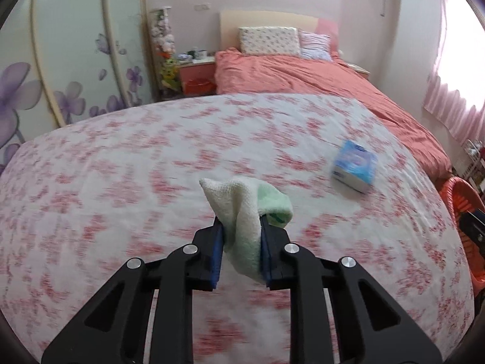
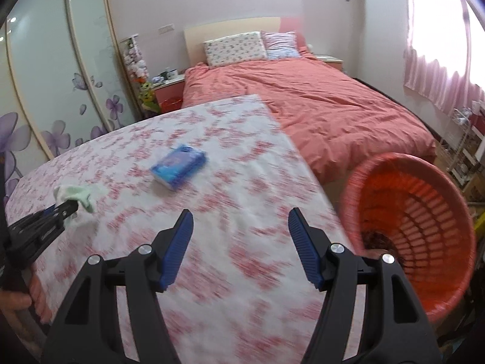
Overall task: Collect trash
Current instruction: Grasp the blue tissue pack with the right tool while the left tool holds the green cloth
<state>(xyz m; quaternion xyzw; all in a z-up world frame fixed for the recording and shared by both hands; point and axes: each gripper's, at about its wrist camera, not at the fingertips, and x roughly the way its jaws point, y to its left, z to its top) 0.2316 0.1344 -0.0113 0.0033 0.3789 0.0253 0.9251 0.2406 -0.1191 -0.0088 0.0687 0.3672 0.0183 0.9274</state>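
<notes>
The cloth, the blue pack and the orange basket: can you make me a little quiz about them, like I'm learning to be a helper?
1. True or false: the left gripper is shut on the green and white cloth.
2. What is between the fingers of the right gripper?
A. the blue pack
B. the cloth
C. nothing
3. Fill in: the orange basket stands off the flowered table, on the ____ gripper's side.

Key
1. True: both blue pads press on the cloth.
2. C: the fingers stand apart over bare tablecloth, and the pack lies further off on the table.
3. Right.
</notes>
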